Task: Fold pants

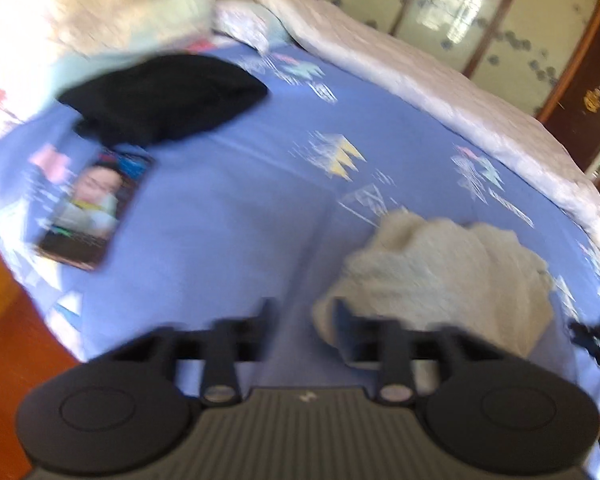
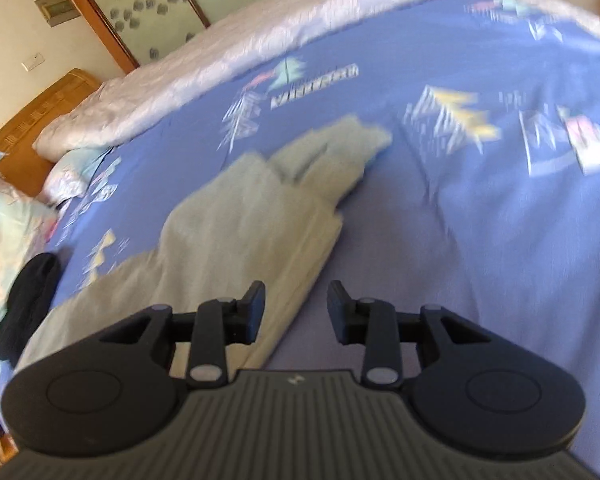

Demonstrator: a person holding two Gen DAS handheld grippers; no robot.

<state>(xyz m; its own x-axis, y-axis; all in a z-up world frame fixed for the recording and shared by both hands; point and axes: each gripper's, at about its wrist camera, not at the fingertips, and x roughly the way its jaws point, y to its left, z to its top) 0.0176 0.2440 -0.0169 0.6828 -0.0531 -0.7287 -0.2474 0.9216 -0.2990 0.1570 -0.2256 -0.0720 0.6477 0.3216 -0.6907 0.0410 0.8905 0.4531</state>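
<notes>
The pale cream pants (image 2: 244, 216) lie on the blue patterned bedsheet (image 2: 440, 220), stretched from the near left toward the middle, legs side by side. In the left wrist view they show as a bunched heap (image 1: 440, 276) at the lower right. My left gripper (image 1: 306, 312) is open and empty, above the sheet at the heap's left edge. My right gripper (image 2: 296, 300) is open and empty, above the right edge of the pants. Both views are blurred.
A black garment (image 1: 164, 96) lies at the far left of the bed, also in the right wrist view (image 2: 24, 304). A phone with a lit screen (image 1: 92, 208) lies on the sheet. A white quilt (image 1: 420, 68) runs along the far side. Pillows (image 1: 92, 12) sit at the head. Wooden bed frame (image 1: 4, 344) at the left.
</notes>
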